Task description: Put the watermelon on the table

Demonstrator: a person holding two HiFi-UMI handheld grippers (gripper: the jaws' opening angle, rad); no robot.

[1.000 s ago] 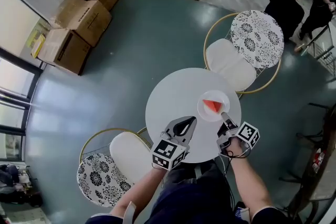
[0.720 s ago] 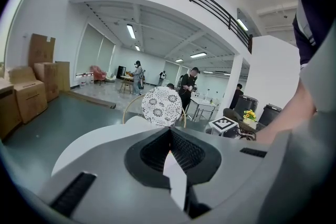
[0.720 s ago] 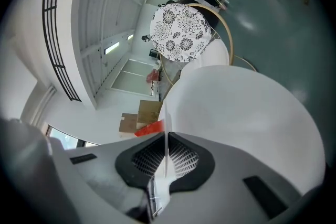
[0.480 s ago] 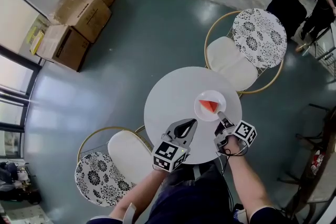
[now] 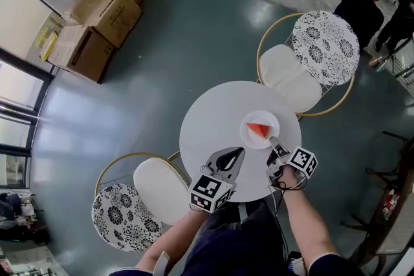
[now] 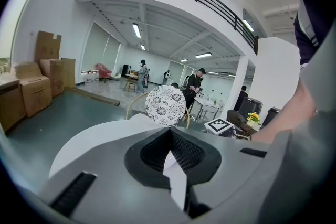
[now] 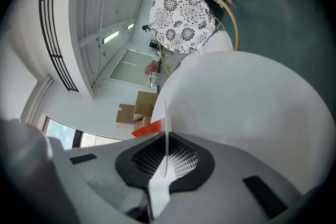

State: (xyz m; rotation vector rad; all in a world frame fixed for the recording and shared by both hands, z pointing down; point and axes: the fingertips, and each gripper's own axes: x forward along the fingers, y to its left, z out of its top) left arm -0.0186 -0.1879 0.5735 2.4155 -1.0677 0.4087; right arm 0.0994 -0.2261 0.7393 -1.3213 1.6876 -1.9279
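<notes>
A red wedge of watermelon (image 5: 259,130) lies on a small white plate (image 5: 249,138) on the right side of the round white table (image 5: 210,119). My right gripper (image 5: 274,141) is shut on the plate's near rim. In the right gripper view the thin plate edge (image 7: 166,123) stands between the closed jaws of the right gripper (image 7: 167,157), and the watermelon (image 7: 148,127) shows just left of it. My left gripper (image 5: 235,152) hovers over the table's near edge, shut and empty. In its own view, the left gripper (image 6: 169,136) has its jaws together.
One floral-backed chair (image 5: 323,48) stands beyond the table and another (image 5: 126,216) at its near left. Cardboard boxes (image 5: 97,16) are stacked at the far left. Two people (image 5: 362,10) stand at the far right. Bare tabletop lies left of the plate.
Plate, watermelon and both grippers keep nearly the same places on the table. Only the head view has shifted slightly.
</notes>
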